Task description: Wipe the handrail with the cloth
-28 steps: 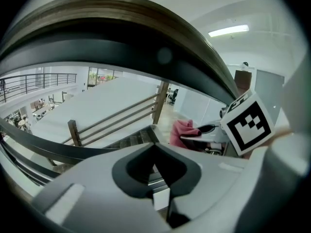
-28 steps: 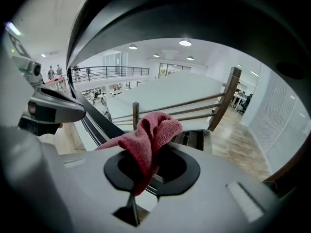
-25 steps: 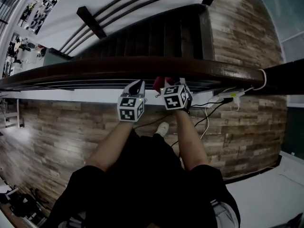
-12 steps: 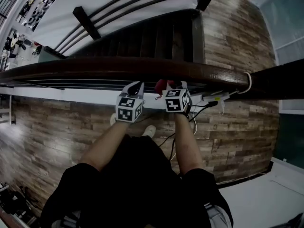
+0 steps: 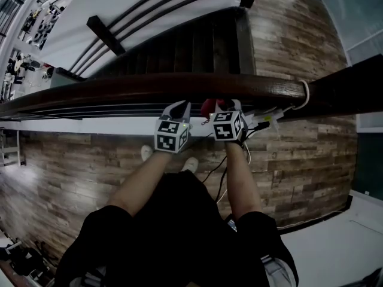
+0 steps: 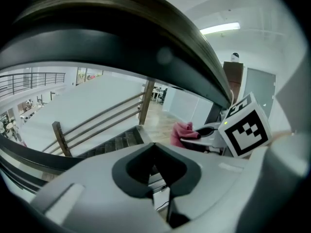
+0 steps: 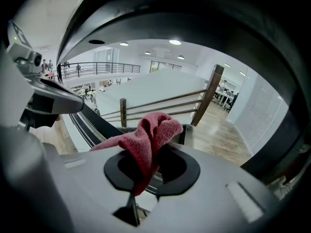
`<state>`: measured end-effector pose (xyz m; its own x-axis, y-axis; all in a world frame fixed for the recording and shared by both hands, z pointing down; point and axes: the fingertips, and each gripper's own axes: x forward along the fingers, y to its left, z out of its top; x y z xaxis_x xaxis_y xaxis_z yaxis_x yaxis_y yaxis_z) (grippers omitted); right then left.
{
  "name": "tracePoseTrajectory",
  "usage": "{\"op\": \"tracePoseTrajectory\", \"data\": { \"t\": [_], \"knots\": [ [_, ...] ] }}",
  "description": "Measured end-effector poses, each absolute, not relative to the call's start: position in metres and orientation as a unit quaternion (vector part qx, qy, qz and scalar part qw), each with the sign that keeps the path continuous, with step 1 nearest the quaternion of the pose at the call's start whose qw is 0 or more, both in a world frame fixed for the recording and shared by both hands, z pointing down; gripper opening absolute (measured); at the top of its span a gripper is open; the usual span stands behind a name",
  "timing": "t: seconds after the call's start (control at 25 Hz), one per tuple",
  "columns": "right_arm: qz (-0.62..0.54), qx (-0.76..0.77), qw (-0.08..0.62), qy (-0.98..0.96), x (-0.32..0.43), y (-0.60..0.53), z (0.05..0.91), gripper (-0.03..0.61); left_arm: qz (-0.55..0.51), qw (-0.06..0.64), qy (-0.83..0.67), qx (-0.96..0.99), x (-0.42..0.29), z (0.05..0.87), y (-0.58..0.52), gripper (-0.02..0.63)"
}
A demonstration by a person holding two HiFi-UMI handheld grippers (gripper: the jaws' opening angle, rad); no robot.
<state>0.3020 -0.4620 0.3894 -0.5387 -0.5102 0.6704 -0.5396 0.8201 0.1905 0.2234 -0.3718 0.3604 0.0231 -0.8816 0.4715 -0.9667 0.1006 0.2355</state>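
Cloth — red terry, clamped by its lower tail in the tightly closed jaws of the right gripper. Bunched into a loose fold above the black pads, long axis roughly up and down along the jaw seam, top lobe flopping toward the right of the right gripper view. Shows in the head view as a small red wad poking out beside the right gripper, right at the near edge of the handrail; cannot tell whether touching the wood.

Left gripper closed on nothing, with only floor and stair visible through the hollow of its pads. Held just beside the right one in the head view, both aimed forward at the rail, left marker cube and right marker cube turned up toward the head camera.

Handrail dark brown and glossy, long axis running left to right across the head view, gently bowed, joined at its right end to a darker, thicker section with a white cable looped round the joint. Arches as a broad dark band over the jaws in both gripper views.

Farther out — dark staircase dropping away beyond the rail, wood-plank floor on the near side, bare forearms behind the cubes, pale shoes between them.
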Motion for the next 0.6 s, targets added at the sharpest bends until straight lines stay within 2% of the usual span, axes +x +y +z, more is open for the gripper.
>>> {"op": "tracePoseTrajectory", "data": {
  "t": [0.6],
  "knots": [
    [0.037, 0.352, 0.360, -0.863, 0.362, -0.496, 0.387, 0.052, 0.109, 0.274, -0.678, 0.673, 0.255, 0.367, -0.386, -0.002]
  ]
}}
